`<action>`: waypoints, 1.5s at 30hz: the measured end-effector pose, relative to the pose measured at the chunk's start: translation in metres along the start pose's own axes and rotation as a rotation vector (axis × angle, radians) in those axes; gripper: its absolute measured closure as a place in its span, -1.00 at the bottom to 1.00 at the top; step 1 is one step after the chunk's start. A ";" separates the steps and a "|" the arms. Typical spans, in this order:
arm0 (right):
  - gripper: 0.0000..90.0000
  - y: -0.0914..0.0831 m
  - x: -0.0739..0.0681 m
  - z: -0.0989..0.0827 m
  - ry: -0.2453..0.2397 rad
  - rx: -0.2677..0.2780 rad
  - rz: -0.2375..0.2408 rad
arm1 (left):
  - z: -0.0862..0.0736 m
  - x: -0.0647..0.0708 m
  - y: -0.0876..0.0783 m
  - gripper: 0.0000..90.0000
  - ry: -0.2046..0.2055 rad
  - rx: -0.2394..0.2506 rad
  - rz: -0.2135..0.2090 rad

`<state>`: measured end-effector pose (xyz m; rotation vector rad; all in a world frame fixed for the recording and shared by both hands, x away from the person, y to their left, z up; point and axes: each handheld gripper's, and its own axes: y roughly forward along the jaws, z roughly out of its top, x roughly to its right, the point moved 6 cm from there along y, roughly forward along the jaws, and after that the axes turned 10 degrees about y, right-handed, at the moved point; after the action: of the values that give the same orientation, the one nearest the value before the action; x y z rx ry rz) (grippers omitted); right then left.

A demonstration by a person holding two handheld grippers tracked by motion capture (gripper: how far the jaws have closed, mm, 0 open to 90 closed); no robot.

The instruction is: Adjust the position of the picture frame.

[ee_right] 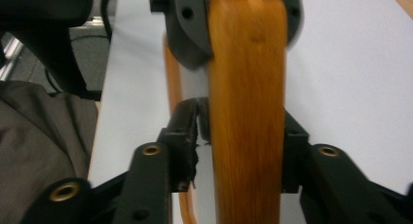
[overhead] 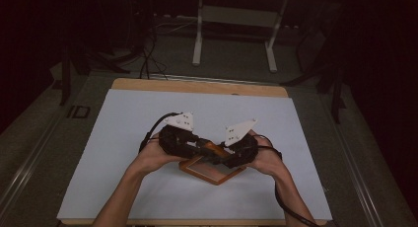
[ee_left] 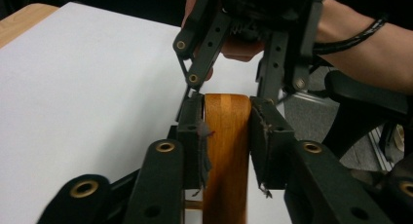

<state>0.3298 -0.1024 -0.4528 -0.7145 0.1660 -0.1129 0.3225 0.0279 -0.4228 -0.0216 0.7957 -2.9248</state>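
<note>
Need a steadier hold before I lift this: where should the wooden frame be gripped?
Grip the frame across one flat bar, pads on its two broad faces, as the left gripper does now. Come in level from that bar's outer side; the bars are narrow, straight and parallel-sided, while the open middle gives nothing to pinch.

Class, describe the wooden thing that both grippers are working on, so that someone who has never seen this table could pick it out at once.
Start at the white sheet covering the wooden table. Near its front middle, between the person's two hands, lies an open square frame of glossy orange-brown wood, one corner pointing toward the person. It is the sheet's one warm-coloured thing, with the black left gripper and right gripper both at its far side.
</note>
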 end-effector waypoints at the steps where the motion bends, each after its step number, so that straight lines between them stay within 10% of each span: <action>1: 0.53 -0.002 0.000 0.000 0.013 0.023 0.021 | 0.000 -0.001 0.000 0.46 -0.013 0.009 0.007; 7: 0.54 -0.001 0.001 -0.001 0.033 0.062 -0.029 | -0.004 -0.005 -0.001 0.23 -0.053 0.028 0.063; 13: 0.54 -0.009 0.005 -0.005 0.075 0.103 -0.068 | -0.028 -0.012 -0.020 -0.09 -0.148 0.116 0.223; 18: 0.54 -0.016 0.012 -0.007 0.123 0.172 -0.088 | -0.055 -0.011 -0.026 -0.16 -0.226 0.184 0.242; 30: 0.54 -0.020 0.018 0.004 0.177 0.314 -0.110 | -0.085 -0.017 0.006 -0.22 -0.360 0.233 0.222; 45: 0.54 -0.018 0.014 0.005 0.180 0.417 -0.052 | -0.084 -0.014 0.029 0.11 -0.305 0.273 0.113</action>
<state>0.3435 -0.1150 -0.4382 -0.2916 0.2858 -0.2540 0.3358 0.0465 -0.5099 -0.3764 0.3390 -2.7980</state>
